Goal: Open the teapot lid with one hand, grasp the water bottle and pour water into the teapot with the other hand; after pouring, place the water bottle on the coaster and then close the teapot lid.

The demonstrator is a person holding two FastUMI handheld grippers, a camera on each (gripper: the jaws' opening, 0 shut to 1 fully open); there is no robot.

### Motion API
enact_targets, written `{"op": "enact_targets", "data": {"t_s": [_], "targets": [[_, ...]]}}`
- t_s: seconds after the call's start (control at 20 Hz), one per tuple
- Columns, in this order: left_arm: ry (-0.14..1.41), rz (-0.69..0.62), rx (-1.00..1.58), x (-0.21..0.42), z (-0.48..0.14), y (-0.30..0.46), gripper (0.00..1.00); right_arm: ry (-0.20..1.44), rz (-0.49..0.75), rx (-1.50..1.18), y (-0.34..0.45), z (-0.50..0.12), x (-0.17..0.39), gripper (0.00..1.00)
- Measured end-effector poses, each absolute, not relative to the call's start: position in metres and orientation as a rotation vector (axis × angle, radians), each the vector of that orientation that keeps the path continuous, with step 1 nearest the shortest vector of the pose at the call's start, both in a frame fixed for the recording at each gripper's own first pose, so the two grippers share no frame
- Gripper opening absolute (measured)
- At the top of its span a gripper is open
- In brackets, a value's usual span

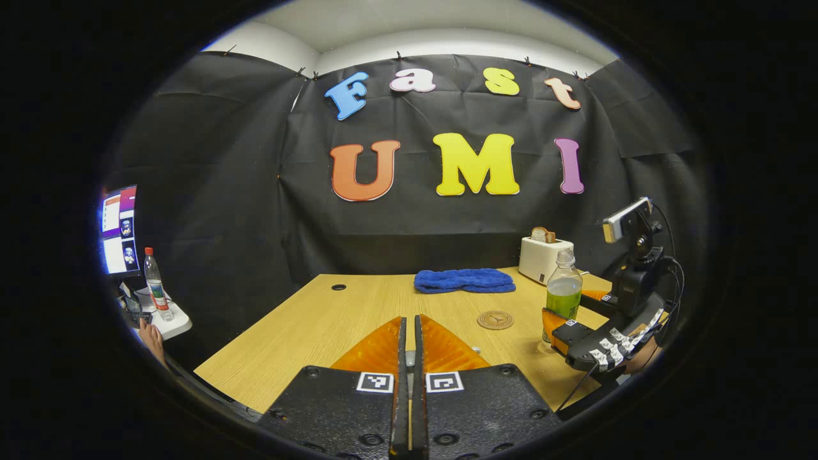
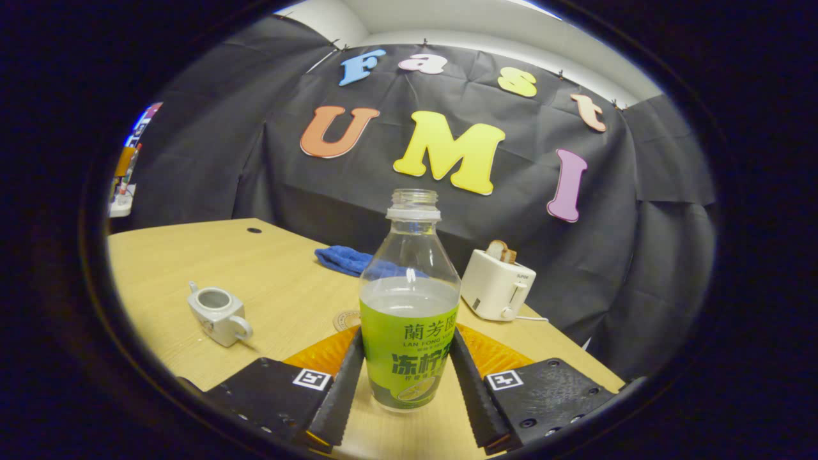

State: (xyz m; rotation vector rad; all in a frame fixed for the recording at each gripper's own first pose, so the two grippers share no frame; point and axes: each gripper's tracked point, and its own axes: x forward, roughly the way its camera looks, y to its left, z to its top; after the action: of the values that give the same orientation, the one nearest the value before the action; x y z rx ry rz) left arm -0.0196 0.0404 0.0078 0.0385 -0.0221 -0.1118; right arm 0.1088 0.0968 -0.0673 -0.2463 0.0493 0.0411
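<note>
My left gripper (image 1: 409,319) points across the wooden table (image 1: 307,326), its fingers pressed together on a pale sliver of the teapot lid (image 1: 409,361). The white teapot (image 2: 217,313) stands lidless at the left in the right gripper view. A capless water bottle (image 2: 409,332) with a green label stands upright, about half full. My right gripper (image 2: 407,338) has both fingers pressed against its label. In the left gripper view the bottle (image 1: 563,294) and right gripper (image 1: 559,329) are at the right. A round coaster (image 1: 494,319) lies beside the bottle, and in the right gripper view the coaster (image 2: 345,318) peeks out behind it.
A folded blue cloth (image 1: 464,280) lies at the table's far edge. A white toaster (image 1: 543,259) with a bread slice stands at the far right corner. Off the table's left side are a shelf with another bottle (image 1: 153,281), a monitor (image 1: 119,230) and a person's hand (image 1: 150,335).
</note>
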Motion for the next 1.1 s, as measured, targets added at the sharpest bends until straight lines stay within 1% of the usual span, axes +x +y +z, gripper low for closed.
{"op": "enact_targets", "data": {"t_s": [0.15,0.2,0.35,0.6,0.75,1.0,1.05,1.1], "targets": [[-0.018,-0.124,0.038,-0.02,0.007,0.044,0.04,0.083,0.05,-0.344,0.1,-0.07,0.111,0.75],[-0.019,-0.127,0.033,-0.02,0.007,0.046,0.04,0.091,0.054,-0.38,0.101,-0.07,0.111,0.73],[-0.02,-0.137,0.023,-0.019,0.007,0.049,0.04,0.089,0.073,-0.462,0.11,-0.066,0.112,0.75],[-0.008,-0.13,0.01,-0.015,0.004,0.058,0.04,0.066,0.081,-0.659,0.127,-0.063,0.118,0.73],[-0.017,-0.126,0.009,-0.018,0.006,0.063,0.04,0.056,0.073,-0.77,0.136,-0.063,0.121,0.75],[-0.029,-0.129,-0.012,-0.019,0.01,0.071,0.04,0.012,0.048,-1.0,0.148,-0.059,0.128,0.75],[-0.028,-0.127,-0.016,-0.02,0.01,0.074,0.04,0.005,0.043,-1.043,0.149,-0.058,0.127,0.74],[-0.027,-0.122,-0.018,-0.02,0.01,0.076,0.04,-0.015,0.032,-1.094,0.152,-0.056,0.127,0.75]]}}
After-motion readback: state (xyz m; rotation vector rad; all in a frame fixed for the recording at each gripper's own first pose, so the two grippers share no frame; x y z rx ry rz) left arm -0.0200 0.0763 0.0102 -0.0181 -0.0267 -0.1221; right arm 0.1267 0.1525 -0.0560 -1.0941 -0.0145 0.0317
